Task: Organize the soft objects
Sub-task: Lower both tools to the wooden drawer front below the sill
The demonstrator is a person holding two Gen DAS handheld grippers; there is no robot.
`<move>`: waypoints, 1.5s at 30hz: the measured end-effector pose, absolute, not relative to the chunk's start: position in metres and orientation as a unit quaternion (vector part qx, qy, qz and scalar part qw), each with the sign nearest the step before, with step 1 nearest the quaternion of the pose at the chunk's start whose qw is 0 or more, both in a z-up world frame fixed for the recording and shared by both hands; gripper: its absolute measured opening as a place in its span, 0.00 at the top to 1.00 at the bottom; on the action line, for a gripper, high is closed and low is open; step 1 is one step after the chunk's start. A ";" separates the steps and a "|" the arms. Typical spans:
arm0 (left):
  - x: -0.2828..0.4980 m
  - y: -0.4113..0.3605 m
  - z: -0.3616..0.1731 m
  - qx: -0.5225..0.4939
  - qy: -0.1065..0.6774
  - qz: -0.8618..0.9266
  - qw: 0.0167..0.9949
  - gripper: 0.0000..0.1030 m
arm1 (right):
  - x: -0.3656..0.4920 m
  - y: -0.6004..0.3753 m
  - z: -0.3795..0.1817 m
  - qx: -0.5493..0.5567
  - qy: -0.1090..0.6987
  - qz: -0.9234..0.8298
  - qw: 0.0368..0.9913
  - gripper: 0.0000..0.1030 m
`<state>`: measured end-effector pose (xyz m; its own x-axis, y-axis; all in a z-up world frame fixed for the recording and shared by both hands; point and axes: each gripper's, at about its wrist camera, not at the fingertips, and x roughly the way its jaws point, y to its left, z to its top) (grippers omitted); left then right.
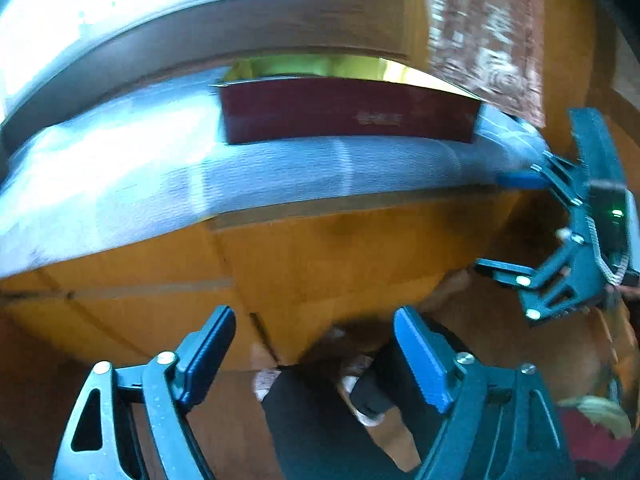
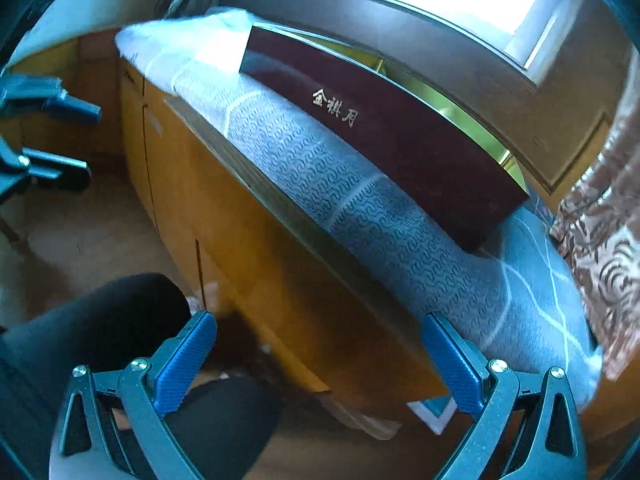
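Both your grippers are spread wide with nothing between the pads. The left gripper (image 1: 316,360) sits low in its own view, pointing at the orange cabinet front (image 1: 320,256), and the right gripper (image 2: 320,364) is aimed at that cabinet's top edge from an angle.

The soft thing here is the blue-grey patterned cloth (image 2: 360,216) laid along the cabinet top. In the right view it runs from 11 o'clock down to 4 o'clock, and its front edge follows the cabinet lip closely. The left view is blurry, but you can see the same cloth (image 1: 280,168) as a band across the middle, from 9 o'clock to 2 o'clock.

On top of it sits a dark red box (image 2: 380,136) with gold lettering, open at the top, showing a yellow-green inside. It takes up the back strip of the cloth, so the bare cloth is the front band and the stretch at 4 o'clock past the box's end. Behind the box there's a dark window sill (image 2: 400,28) with bright glass above.

A brown patterned curtain (image 2: 600,240) hangs at 3 o'clock in the right view, close against the cloth's end. Your dark trouser legs (image 2: 120,320) fill the space at 7 o'clock, just in front of the cabinet. In the left view the right gripper shows at 3 o'clock, its upper finger near the cloth's corner; contact is too blurred to call.
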<state>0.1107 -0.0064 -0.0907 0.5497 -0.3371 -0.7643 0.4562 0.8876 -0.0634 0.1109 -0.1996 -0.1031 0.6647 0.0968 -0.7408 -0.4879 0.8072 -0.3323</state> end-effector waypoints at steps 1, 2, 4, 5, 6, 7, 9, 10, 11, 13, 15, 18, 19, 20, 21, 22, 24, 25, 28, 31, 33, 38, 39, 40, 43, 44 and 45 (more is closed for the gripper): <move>0.117 -0.007 -0.092 0.060 0.429 -0.243 0.868 0.18 | 0.114 -0.198 -0.104 -0.267 0.375 0.169 0.871 0.00; 0.123 -0.007 -0.092 0.050 0.435 -0.247 0.864 0.18 | 0.116 -0.197 -0.105 -0.273 0.378 0.173 0.867 0.00; 0.128 -0.012 -0.089 0.061 0.419 -0.243 0.873 0.18 | 0.120 -0.191 -0.108 -0.283 0.383 0.176 0.862 0.00; 0.129 -0.018 -0.086 0.079 0.408 -0.243 0.877 0.18 | 0.121 -0.189 -0.109 -0.289 0.386 0.181 0.857 0.00; 0.129 -0.022 -0.085 0.089 0.401 -0.241 0.879 0.18 | 0.125 -0.185 -0.112 -0.293 0.388 0.181 0.855 0.00; 0.132 -0.027 -0.084 0.099 0.392 -0.242 0.882 0.18 | 0.125 -0.184 -0.113 -0.298 0.389 0.181 0.853 0.00; 0.132 -0.037 -0.081 0.126 0.371 -0.244 0.887 0.18 | 0.124 -0.182 -0.116 -0.313 0.390 0.182 0.847 0.00; 0.133 -0.043 -0.081 0.142 0.362 -0.243 0.889 0.18 | 0.125 -0.180 -0.117 -0.320 0.393 0.182 0.843 0.00; 0.134 -0.050 -0.081 0.166 0.348 -0.243 0.890 0.18 | 0.126 -0.179 -0.118 -0.330 0.396 0.181 0.838 0.00; 0.136 -0.057 -0.086 0.201 0.330 -0.241 0.890 0.18 | 0.127 -0.177 -0.120 -0.345 0.403 0.179 0.829 0.00; 0.136 -0.068 -0.092 0.244 0.309 -0.245 0.886 0.18 | 0.131 -0.171 -0.127 -0.367 0.413 0.179 0.814 0.00; 0.147 -0.075 -0.099 0.266 0.321 -0.281 0.864 0.18 | 0.135 -0.168 -0.133 -0.396 0.435 0.202 0.783 0.00; 0.150 -0.075 -0.101 0.267 0.327 -0.295 0.858 0.18 | 0.136 -0.168 -0.132 -0.401 0.443 0.212 0.773 0.00; 0.156 -0.076 -0.101 0.272 0.330 -0.306 0.851 0.18 | 0.138 -0.170 -0.130 -0.404 0.451 0.224 0.764 0.00; 0.160 -0.080 -0.102 0.279 0.330 -0.306 0.848 0.18 | 0.140 -0.171 -0.128 -0.404 0.460 0.238 0.754 0.00; 0.163 -0.082 -0.103 0.288 0.330 -0.311 0.844 0.18 | 0.142 -0.173 -0.127 -0.404 0.467 0.249 0.746 0.00; 0.171 -0.087 -0.106 0.310 0.327 -0.321 0.833 0.18 | 0.144 -0.175 -0.127 -0.408 0.476 0.263 0.733 0.00; 0.174 -0.089 -0.106 0.318 0.325 -0.325 0.829 0.18 | 0.144 -0.174 -0.129 -0.414 0.477 0.262 0.729 0.00; 0.183 -0.096 -0.110 0.336 0.332 -0.362 0.804 0.12 | 0.140 -0.164 -0.145 -0.465 0.467 0.234 0.715 0.00; 0.188 -0.103 -0.115 0.358 0.333 -0.386 0.782 0.03 | 0.141 -0.155 -0.165 -0.495 0.444 0.214 0.715 0.00; 0.191 -0.106 -0.117 0.368 0.335 -0.394 0.773 0.01 | 0.143 -0.150 -0.168 -0.502 0.447 0.206 0.711 0.00; 0.197 -0.084 -0.111 0.339 0.354 -0.420 0.764 0.01 | 0.151 -0.159 -0.153 -0.457 0.472 0.251 0.711 0.00; 0.200 -0.083 -0.110 0.330 0.360 -0.423 0.763 0.01 | 0.154 -0.163 -0.146 -0.432 0.481 0.265 0.715 0.00; 0.201 -0.082 -0.110 0.327 0.362 -0.423 0.764 0.01 | 0.156 -0.166 -0.142 -0.411 0.488 0.276 0.718 0.00; 0.192 -0.083 -0.113 0.344 0.362 -0.423 0.756 0.01 | 0.147 -0.167 -0.144 -0.412 0.488 0.295 0.711 0.00; 0.192 -0.082 -0.112 0.347 0.363 -0.426 0.752 0.01 | 0.142 -0.165 -0.144 -0.421 0.485 0.297 0.707 0.00; 0.192 -0.080 -0.111 0.344 0.366 -0.433 0.749 0.01 | 0.137 -0.165 -0.145 -0.429 0.484 0.304 0.700 0.00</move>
<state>0.1921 -0.0804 -0.1108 0.3570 -0.3962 -0.8459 0.8997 0.3892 0.1974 0.1373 -0.1650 -0.1448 0.3475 0.0097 -0.9376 -0.8400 0.4477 -0.3067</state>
